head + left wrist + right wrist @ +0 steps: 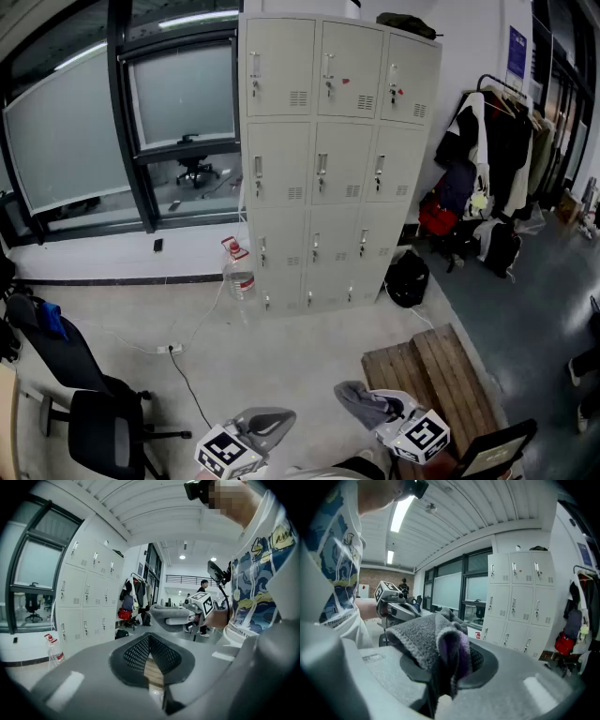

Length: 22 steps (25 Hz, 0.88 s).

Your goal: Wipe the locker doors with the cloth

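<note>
A grey cloth (pixel 423 641) is seen clamped in the right tongs (pixel 380 412). It is bunched over their tips, and a purple-edged fold hangs down between the jaws. The left tongs (pixel 149 637) are closed with nothing between them: their mesh pads (pixel 136 652) meet at the tip, and only a narrow slit is left lower down. Both tongs are held low at the bottom of the head view, near each other but not touching, the left at the left and the right at the right. In the left gripper view the right tongs and the cloth are seen ahead, held by a hand (pixel 216 619).

The lockers (pixel 323 159) stand well apart from the tongs, across the floor (pixel 281 356), against the wall beside a large window (pixel 112 131). Their pale doors are shut, each with a handle and a small vent, and no door is touched by the cloth. A dark bundle (pixel 405 23) lies on top.

A bottle (pixel 239 272) stands on the floor just beside the lockers' lower left corner. A black bag (pixel 408 278) sits at the lower right corner. A rack (pixel 497 141) hung with clothes is to the right. A wooden pallet (pixel 441 375) lies on the floor near the right tongs, and a black chair (pixel 94 417) is at the lower left.
</note>
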Each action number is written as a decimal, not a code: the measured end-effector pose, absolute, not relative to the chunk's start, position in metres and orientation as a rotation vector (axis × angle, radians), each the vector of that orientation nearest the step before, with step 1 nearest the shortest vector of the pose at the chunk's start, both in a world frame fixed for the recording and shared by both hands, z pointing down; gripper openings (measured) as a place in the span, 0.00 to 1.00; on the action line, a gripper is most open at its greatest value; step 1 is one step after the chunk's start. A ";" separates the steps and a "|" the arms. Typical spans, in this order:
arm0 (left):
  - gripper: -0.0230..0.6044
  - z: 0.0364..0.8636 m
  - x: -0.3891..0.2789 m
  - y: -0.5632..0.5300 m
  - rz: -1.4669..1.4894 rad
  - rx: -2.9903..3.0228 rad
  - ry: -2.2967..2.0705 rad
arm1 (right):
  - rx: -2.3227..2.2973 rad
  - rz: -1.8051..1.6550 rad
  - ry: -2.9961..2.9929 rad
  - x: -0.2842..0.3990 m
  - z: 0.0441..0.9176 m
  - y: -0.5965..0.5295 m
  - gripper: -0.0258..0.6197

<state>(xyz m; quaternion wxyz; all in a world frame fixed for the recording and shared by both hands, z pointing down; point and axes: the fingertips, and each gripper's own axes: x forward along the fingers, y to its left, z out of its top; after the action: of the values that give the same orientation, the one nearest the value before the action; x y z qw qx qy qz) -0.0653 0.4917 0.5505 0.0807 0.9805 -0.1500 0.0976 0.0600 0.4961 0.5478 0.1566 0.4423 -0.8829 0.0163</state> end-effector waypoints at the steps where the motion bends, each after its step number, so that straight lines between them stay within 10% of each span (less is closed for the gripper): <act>1: 0.04 0.548 -0.063 0.491 0.287 2.929 -0.440 | 1.263 0.048 -2.528 0.060 0.547 0.494 0.18; 22: 0.04 0.441 0.040 0.233 0.238 3.090 -0.587 | 0.943 -0.410 -2.534 0.154 0.442 0.202 0.18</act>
<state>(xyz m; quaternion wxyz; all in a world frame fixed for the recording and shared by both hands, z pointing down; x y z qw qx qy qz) 0.0398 0.2330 0.4411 -0.0065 0.9796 -0.1862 0.0754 0.1542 0.2017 0.4419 0.2018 0.3378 -0.9075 -0.1469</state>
